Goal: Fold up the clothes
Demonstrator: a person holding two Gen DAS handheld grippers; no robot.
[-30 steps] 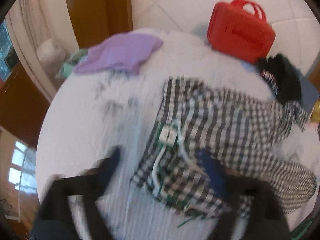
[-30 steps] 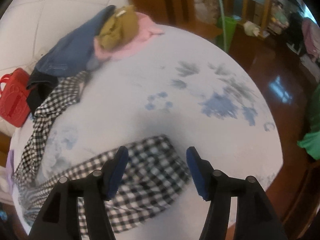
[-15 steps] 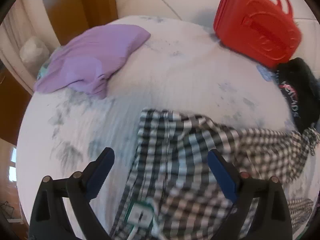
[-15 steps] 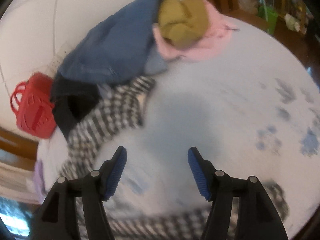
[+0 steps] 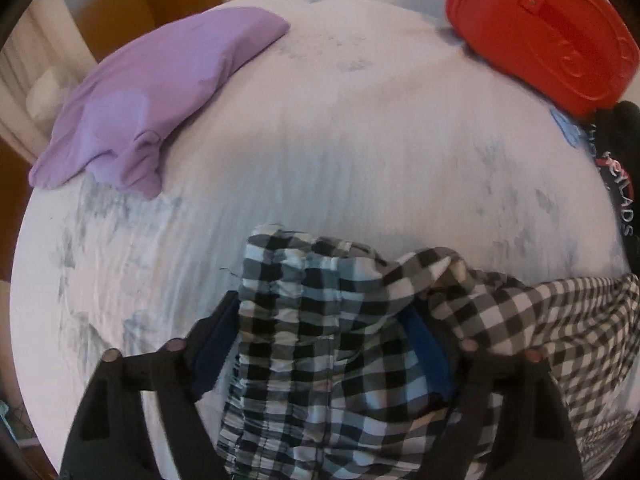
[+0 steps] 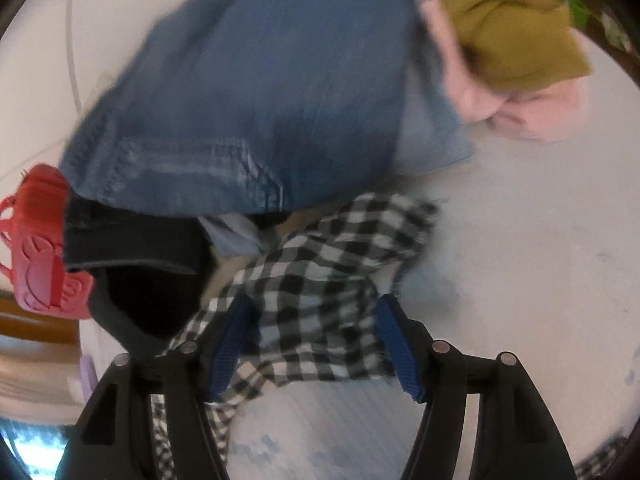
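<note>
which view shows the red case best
The left wrist view: the red case fills the top right corner, its moulded face large and fairly sharp, though cropped by the frame. The right wrist view shows only a small slice of it at the left edge, partly behind the black garment.

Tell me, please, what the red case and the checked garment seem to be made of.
The red case looks like moulded plastic with a smooth, slightly glossy finish: rigid walls with embossed shapes. The checked garment seems a thin woven fabric, perhaps cotton, matte: it creases and bunches softly.
</note>
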